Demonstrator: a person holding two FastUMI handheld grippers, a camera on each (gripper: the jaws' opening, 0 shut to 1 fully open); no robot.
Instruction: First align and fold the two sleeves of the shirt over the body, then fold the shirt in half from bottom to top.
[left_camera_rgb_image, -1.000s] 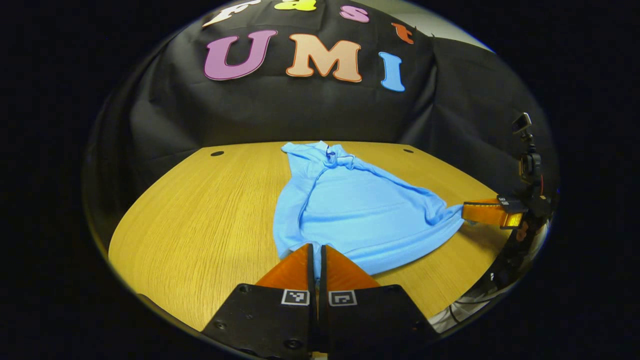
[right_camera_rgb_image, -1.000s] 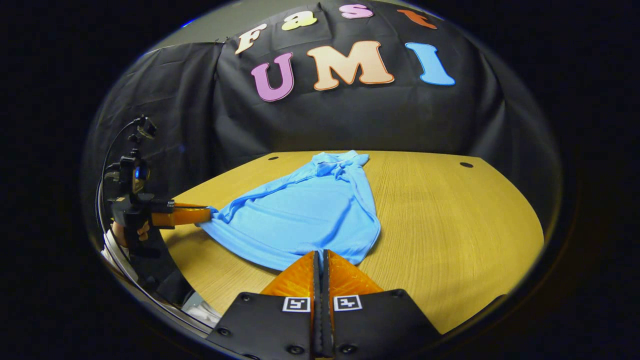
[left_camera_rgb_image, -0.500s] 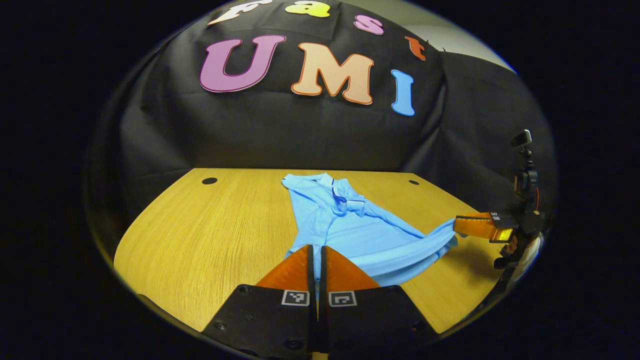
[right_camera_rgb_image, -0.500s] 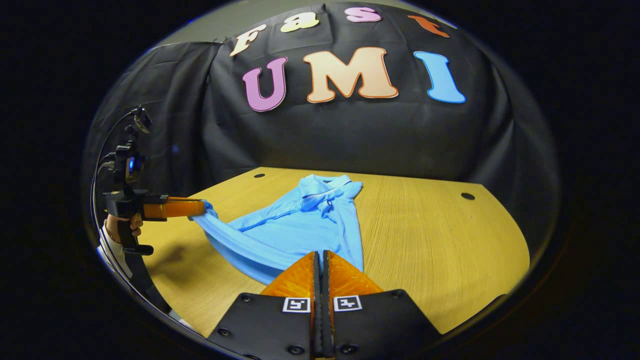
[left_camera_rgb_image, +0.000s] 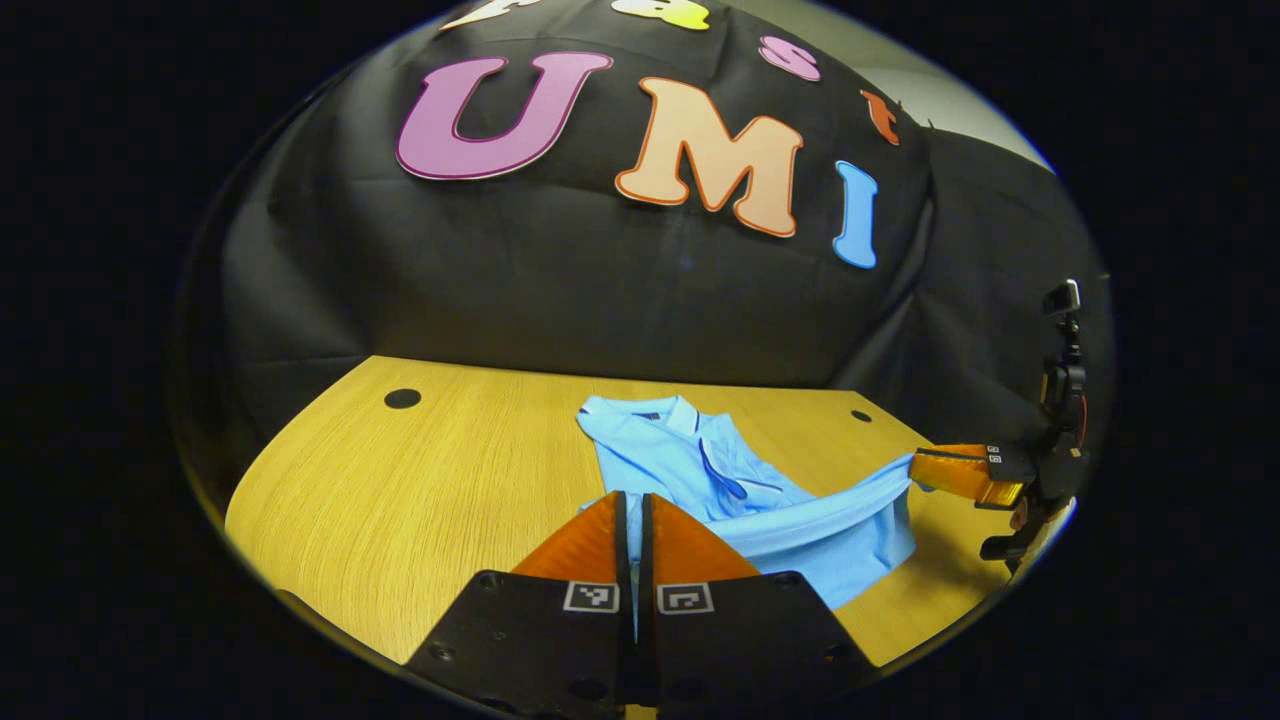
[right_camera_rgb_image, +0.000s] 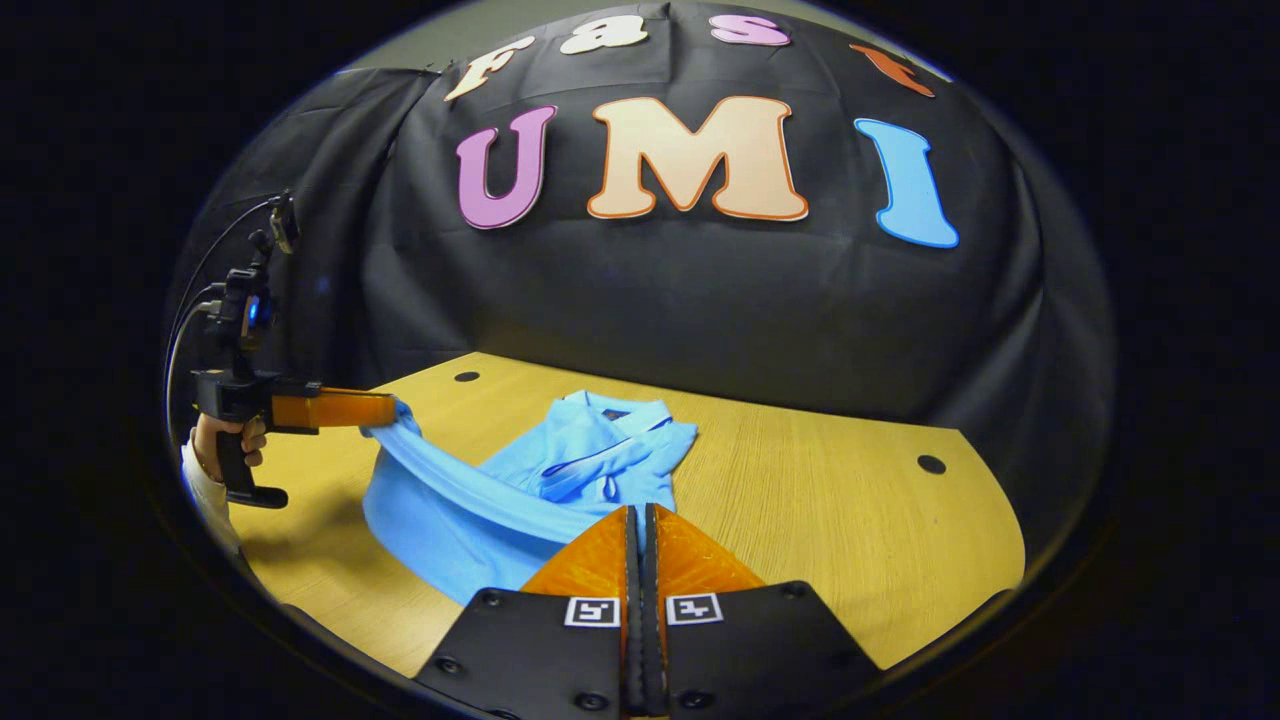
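Shirt (left_camera_rgb_image: 800, 520) hem hangs pinched in both my left gripper (left_camera_rgb_image: 632, 510) and right gripper (right_camera_rgb_image: 640, 520), short of the collar (right_camera_rgb_image: 615, 415); uneven travel could skew the fold.

A staged recording booth, not a lived-in room.
Black cloth wall (right_camera_rgb_image: 700, 300) drapes behind and around a bare wood-grain worktop (right_camera_rgb_image: 850, 520) with round cable holes (right_camera_rgb_image: 931, 464); a plain pale wall (left_camera_rgb_image: 950, 95) shows above the cloth, and a small camera on a stalk (right_camera_rgb_image: 283, 222) rides a handheld rig.
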